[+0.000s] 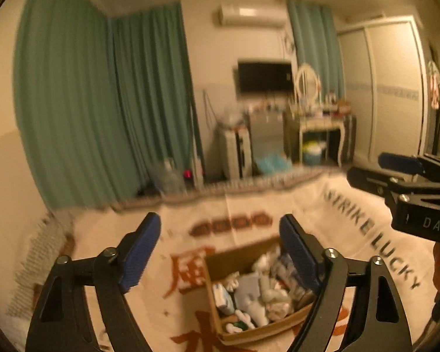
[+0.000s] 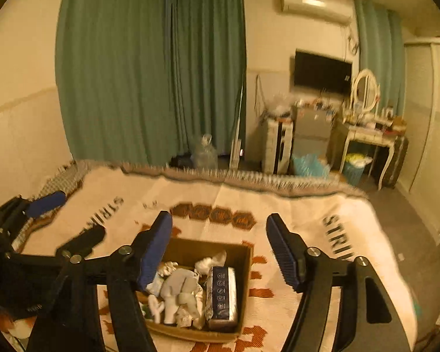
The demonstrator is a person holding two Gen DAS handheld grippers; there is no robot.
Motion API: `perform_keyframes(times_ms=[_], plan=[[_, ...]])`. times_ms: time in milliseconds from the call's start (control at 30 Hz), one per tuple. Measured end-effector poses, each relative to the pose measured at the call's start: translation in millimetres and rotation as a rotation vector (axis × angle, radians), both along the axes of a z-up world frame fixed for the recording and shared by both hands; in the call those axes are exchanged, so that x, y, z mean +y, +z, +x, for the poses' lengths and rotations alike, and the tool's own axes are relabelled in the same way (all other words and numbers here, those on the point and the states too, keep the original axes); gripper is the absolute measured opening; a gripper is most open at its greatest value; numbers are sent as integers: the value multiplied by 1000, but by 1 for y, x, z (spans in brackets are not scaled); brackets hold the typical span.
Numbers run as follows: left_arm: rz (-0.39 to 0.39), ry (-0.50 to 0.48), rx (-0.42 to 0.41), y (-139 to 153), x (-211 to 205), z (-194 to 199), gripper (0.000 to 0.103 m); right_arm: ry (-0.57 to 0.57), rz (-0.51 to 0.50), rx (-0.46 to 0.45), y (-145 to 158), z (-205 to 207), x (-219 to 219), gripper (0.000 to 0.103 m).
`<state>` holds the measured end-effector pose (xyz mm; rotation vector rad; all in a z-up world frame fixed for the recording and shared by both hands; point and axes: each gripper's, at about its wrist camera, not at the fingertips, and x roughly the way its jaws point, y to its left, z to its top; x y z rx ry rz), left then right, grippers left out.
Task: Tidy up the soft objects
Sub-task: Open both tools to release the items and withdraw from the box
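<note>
Both grippers, left (image 1: 220, 252) and right (image 2: 220, 252), hover with jaws spread and empty above the box (image 2: 243, 267) of soft items on the bed (image 2: 352, 249). Best approach, I'd judge: drop straight onto one item, like the pack (image 2: 222, 296), clear of the walls.

Cardboard box (image 2: 246, 267) sitting open on printed blanket, holding jumble of white and grey soft items (image 2: 180, 294) w/ 1 dark-blue wrapped pack (image 2: 222, 296) lying along its right side.

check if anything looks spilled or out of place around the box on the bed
Nothing stands out. The cardboard box sits upright on the printed blanket, its soft items jumbled but all inside, including the wrapped tissue pack. No item shows on the blanket beside it. Both the left gripper and right gripper are open and empty.
</note>
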<state>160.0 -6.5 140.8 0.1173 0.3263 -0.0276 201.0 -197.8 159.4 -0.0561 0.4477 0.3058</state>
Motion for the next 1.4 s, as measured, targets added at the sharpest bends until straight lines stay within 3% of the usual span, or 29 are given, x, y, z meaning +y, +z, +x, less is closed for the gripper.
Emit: perform_keyframes(times_ms=[100,200,367,500,633,833,967,1100,1400], plan=[[7,7,-136,34,-3,-50,92,4,11,-83,39,-49,-8,79],[-3,15,-236,52,-3,-91,93,20,27,-165,67,-98,-17,100],[-21,43,-319,58,0,-139,93,21,27,-271,84,-164,-27,103],[-80,35,-299,40,3,-154,93,58,56,-294,70,-193,-31,103],[-93,69,-252,4,6,-147,93,106,74,-266,34,-200,-28,103],[-112,120,-141,-63,20,-118,93,50,67,-198,-40,-178,-21,103],[-85,139,-79,-84,21,-108,93,20,55,-142,-78,-160,-19,103],[-86,123,-45,-91,19,-105,93,16,82,-105,-94,-147,-22,103],[-109,111,-18,-103,23,-109,93,-8,34,-81,-100,-136,-15,103]])
